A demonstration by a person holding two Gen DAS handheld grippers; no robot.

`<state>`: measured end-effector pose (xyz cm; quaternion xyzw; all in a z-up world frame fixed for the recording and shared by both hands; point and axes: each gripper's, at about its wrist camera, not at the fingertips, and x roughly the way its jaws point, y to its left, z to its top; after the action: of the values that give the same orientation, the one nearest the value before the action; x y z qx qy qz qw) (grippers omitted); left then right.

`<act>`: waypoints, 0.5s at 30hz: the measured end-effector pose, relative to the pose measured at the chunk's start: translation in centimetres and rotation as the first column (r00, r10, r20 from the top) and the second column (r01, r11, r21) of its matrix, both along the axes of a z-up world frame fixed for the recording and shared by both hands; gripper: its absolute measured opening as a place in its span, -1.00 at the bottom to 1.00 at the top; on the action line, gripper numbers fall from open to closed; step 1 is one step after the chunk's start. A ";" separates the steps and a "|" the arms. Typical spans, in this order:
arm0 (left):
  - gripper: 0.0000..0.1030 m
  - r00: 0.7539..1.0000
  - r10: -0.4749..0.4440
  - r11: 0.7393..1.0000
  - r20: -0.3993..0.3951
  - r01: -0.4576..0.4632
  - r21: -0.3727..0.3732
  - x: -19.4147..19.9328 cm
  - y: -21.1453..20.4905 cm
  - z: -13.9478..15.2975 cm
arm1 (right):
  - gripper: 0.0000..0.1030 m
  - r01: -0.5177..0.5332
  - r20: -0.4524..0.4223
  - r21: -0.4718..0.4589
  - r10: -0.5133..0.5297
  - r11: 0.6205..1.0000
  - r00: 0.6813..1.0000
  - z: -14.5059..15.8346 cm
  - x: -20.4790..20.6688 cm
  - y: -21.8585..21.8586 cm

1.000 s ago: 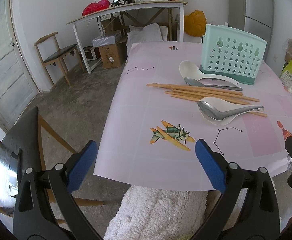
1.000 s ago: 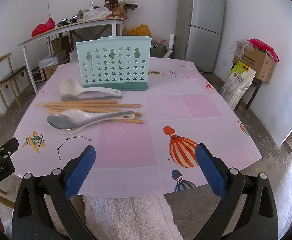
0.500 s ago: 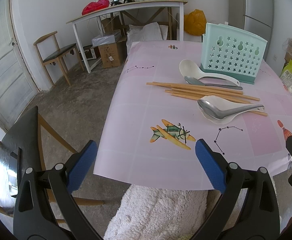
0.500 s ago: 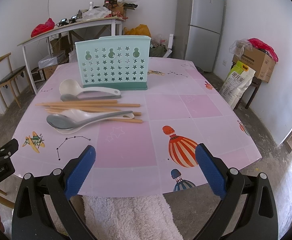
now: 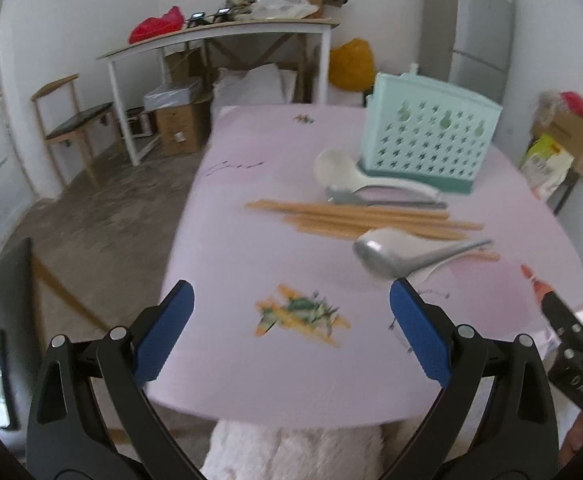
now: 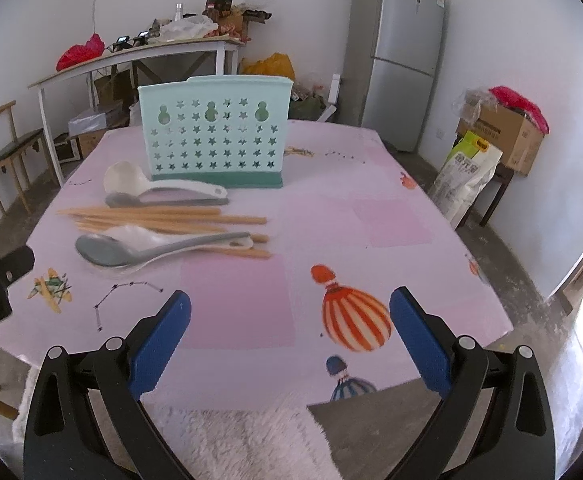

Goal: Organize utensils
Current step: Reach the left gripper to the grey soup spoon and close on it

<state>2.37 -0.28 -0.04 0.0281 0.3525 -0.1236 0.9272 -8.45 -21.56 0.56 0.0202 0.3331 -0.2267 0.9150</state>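
Advancing over worktop (image 5: pixel 227 184), you brought both wide-open, empty grippers, left gripper (image 5: pixel 291 332) & right gripper (image 6: pixel 291 336), nearer grey spoon (image 6: pixel 139 250); nothing grasped yet.

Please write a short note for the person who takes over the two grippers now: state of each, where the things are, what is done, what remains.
Left gripper: open, empty, over the table's near edge.
Right gripper: open, empty, also at the near edge.
Holder: upright at the far side of the table.
Spoons and chopsticks: lying loose on the table in front of the holder.
Done: nothing yet.
Left: all utensils go into the holder.
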 end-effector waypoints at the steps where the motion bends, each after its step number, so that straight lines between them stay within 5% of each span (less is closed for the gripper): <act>1: 0.84 1.000 -0.010 1.000 -0.008 0.010 -0.014 0.4 -0.1 0.0 | 0.88 -0.002 0.000 -0.007 0.002 1.000 1.000 -0.2 0.3 0.0; 7: 0.84 0.997 -0.060 0.996 -0.052 0.057 -0.066 2.9 -1.3 -1.0 | 0.88 -0.063 -0.025 -0.013 0.062 0.998 0.998 -1.6 2.1 0.2; 15: 0.79 0.988 -0.125 0.986 -0.089 0.114 -0.118 5.5 -2.5 -2.2 | 0.88 -0.141 -0.022 0.098 0.144 0.985 0.989 -3.5 4.5 -0.6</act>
<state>7.89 -2.75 -2.26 -0.0088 0.3867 -0.1998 0.9003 -3.98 -22.14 -2.89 0.0372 0.3573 -0.1448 0.9220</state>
